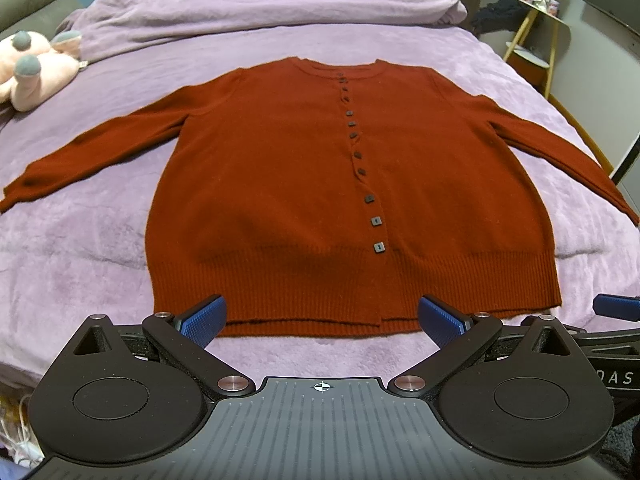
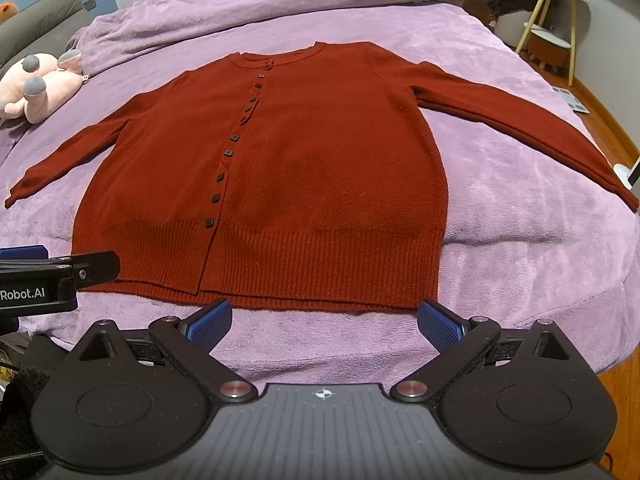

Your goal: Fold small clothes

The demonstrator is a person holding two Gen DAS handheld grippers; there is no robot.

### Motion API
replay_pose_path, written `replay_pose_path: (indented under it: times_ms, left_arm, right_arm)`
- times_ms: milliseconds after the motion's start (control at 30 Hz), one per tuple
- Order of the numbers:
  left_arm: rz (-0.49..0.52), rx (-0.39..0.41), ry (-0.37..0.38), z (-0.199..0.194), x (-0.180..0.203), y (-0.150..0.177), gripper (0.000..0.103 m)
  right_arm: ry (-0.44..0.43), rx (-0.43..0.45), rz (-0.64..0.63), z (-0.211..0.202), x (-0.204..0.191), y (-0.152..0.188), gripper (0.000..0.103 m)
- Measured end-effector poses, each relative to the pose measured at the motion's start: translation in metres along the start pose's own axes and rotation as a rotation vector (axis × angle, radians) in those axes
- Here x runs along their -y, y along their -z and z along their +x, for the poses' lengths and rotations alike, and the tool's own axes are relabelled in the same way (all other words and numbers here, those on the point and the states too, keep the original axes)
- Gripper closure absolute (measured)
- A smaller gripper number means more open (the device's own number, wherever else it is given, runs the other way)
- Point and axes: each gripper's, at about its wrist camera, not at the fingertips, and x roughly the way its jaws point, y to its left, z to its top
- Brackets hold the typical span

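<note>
A lilac plush blanket covers the bed, a pink stuffed toy lying off the rust-red knitted button-front cardigan's left sleeve. The cardigan lies flat mid-bed, buttoned, sleeves spread, collar far, ribbed hem nearest. The left gripper and right gripper hover spread at that hem, holding nothing.

Rust-red cardigan with dark square buttons and ribbed hem, on lilac plush blanket. Pink stuffed toy with grey feet. Black hand-held gripper, blue dotted pads.
</note>
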Motion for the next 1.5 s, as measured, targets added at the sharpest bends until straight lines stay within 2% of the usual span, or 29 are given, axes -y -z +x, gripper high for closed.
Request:
replay_pose_path:
  times_ms: [1500]
  left_arm:
    - [-0.011, -0.026, 0.004, 0.0042, -0.0036, -0.0037, 0.0]
  right_arm:
    - [-0.024, 0.005, 0.009, -0.0011, 0.0013, -0.0016, 0.004]
